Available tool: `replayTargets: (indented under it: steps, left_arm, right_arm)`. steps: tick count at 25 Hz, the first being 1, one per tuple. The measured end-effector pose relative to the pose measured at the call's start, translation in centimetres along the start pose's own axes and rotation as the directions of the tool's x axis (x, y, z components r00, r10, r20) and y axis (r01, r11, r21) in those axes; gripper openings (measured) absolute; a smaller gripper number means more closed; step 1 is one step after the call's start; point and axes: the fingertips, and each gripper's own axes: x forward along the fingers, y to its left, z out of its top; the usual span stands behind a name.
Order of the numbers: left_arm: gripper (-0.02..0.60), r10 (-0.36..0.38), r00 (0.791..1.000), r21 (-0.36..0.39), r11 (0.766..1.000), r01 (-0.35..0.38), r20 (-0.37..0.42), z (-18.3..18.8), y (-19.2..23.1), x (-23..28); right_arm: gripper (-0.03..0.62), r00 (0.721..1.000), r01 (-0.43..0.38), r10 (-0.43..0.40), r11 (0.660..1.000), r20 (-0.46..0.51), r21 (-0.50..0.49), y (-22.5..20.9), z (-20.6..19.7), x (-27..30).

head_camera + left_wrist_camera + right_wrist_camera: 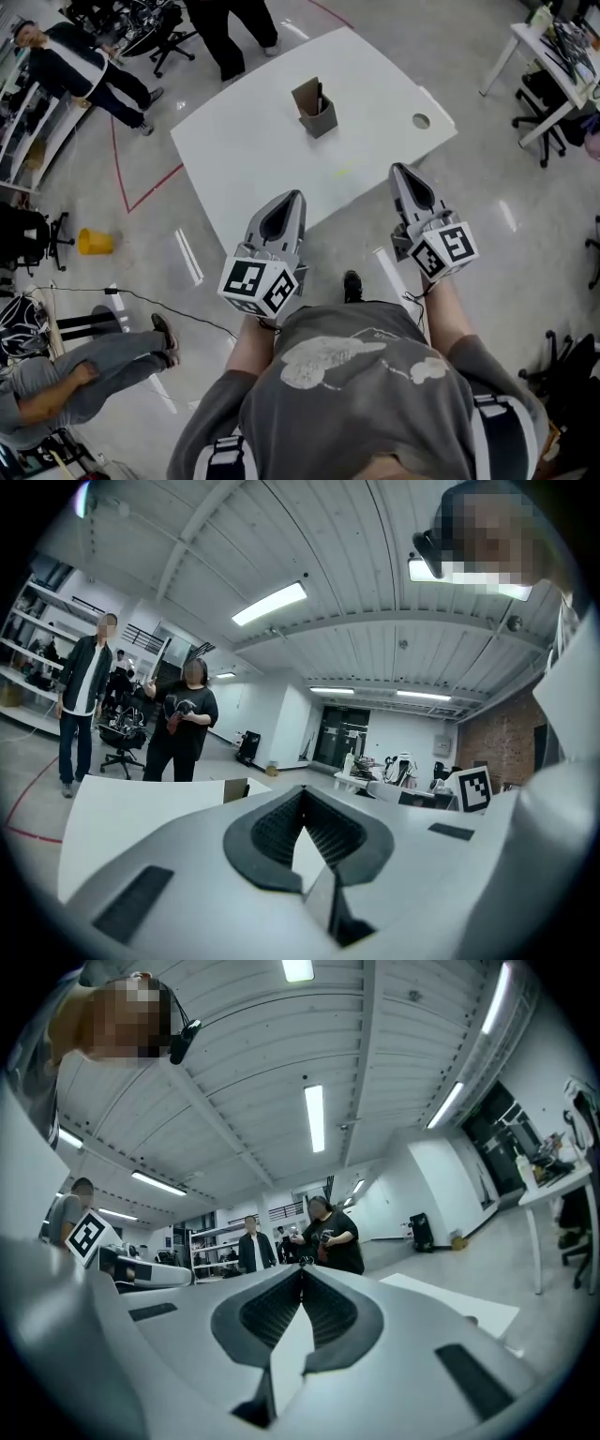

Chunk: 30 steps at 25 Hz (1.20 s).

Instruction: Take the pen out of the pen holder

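Both forearms reached forward from the person's body, holding the left gripper (296, 195) and the right gripper (397, 169) level and side by side at the near edge of the smooth white table (234, 150). Each gripper's ribbed dark pads met at the tips, the jaws closed on nothing. Well beyond them, near the tabletop's middle, stood the grey, square pen holder (322, 120). A dark pen (320, 96) stood inside it beside a brown cardboard piece (305, 96), and the holder's wall hid the pen's lower part.
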Motion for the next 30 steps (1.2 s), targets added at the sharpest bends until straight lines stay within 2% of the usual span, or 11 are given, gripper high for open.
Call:
replayTargets:
  steps: [9,17,30]
  left_arm:
    - [0.008,0.056,0.998,0.004,0.998,-0.056,-0.001,0.3,0.6,2.9]
    - [0.008,0.071,0.997,0.022,0.997,-0.072,0.013,0.7,2.7,5.0]
    - [0.008,0.12,0.992,0.042,0.992,-0.121,0.024,1.3,11.8,13.9]
  right_arm:
    - [0.006,0.999,-0.049,0.049,0.999,-0.015,0.001,-2.4,0.4,3.2]
    - [0.006,0.998,-0.041,0.041,0.999,-0.043,0.002,-3.3,-0.2,5.7]
    - [0.008,0.987,-0.026,0.023,0.999,-0.158,-0.018,-6.1,-1.9,16.3]
